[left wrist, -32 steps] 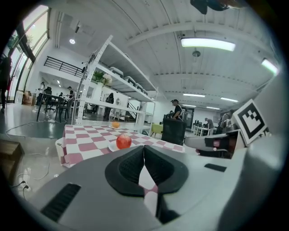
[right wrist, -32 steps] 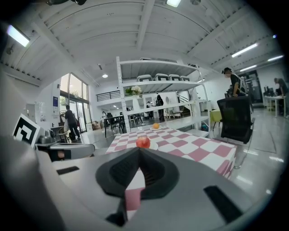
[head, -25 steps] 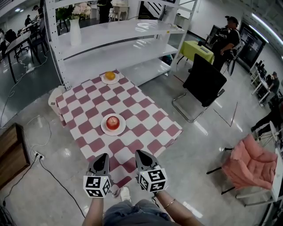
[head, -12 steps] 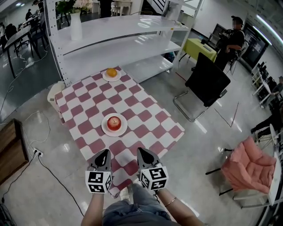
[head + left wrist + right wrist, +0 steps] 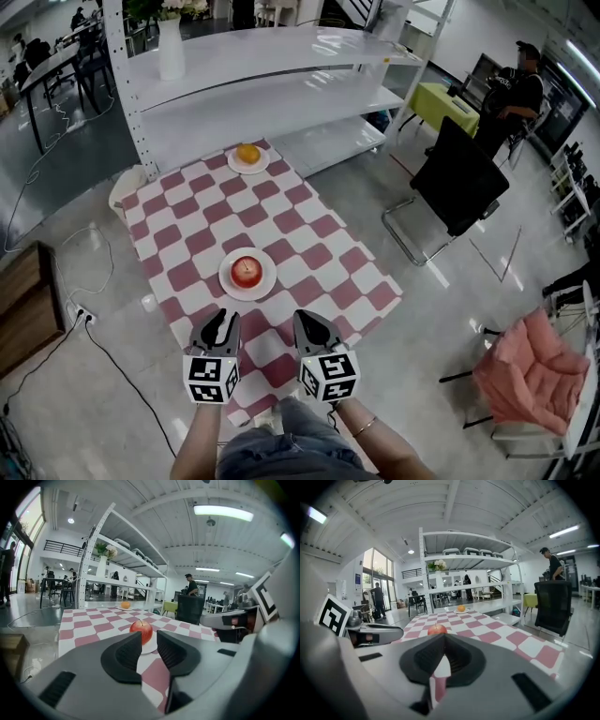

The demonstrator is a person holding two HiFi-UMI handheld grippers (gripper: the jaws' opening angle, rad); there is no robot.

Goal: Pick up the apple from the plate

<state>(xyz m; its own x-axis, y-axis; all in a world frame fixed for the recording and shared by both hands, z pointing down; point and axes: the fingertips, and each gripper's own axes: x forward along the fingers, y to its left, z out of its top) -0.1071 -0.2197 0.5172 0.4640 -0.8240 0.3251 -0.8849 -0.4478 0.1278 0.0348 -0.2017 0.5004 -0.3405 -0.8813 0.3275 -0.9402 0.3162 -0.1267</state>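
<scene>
1. Left gripper (image 5: 224, 319): the jaws are found parted by a narrow gap, having just been opening. Nothing is held between them.
2. Apple (image 5: 141, 630): it is seen straight ahead of these jaws, framed in the gap and well beyond the tips. It is seated on a white plate (image 5: 226, 280) on the checked table (image 5: 309, 225).
3. Right gripper (image 5: 305, 319): the jaws are pressed together at the tips, with nothing gripped. The apple is placed ahead and slightly left of them.
4. Orange (image 5: 247, 153): it is noted far beyond both jaws, on a second plate (image 5: 232, 164).
</scene>
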